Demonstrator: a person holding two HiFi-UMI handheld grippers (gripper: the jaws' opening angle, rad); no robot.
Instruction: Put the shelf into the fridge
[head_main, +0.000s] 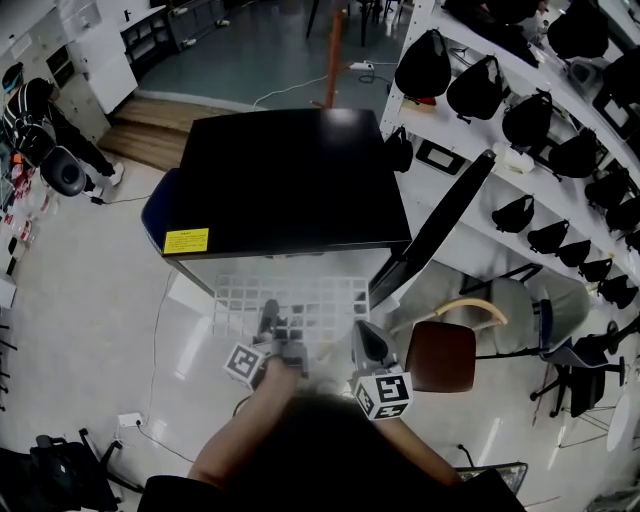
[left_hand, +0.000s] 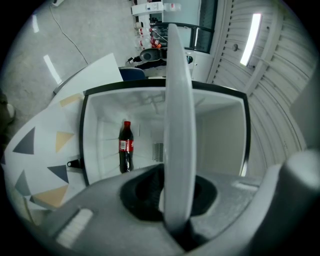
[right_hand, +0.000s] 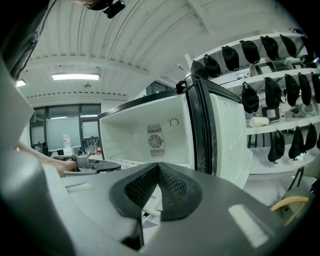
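Translucent gridded shelf (head_main: 300, 295): hanging level before the open fridge (head_main: 290, 180). Left gripper (head_main: 271, 322) jaws are clamping its near edge; right gripper (head_main: 366, 338) jaws are resting together, empty. Insertion seemingly pending, calling for a level push inward.

No wording can be read: print on the fridge's (head_main: 300, 170) yellow sticker (head_main: 186, 240), centre left, and the bottle's (left_hand: 125, 161) red label (left_hand: 125, 145) is too small.
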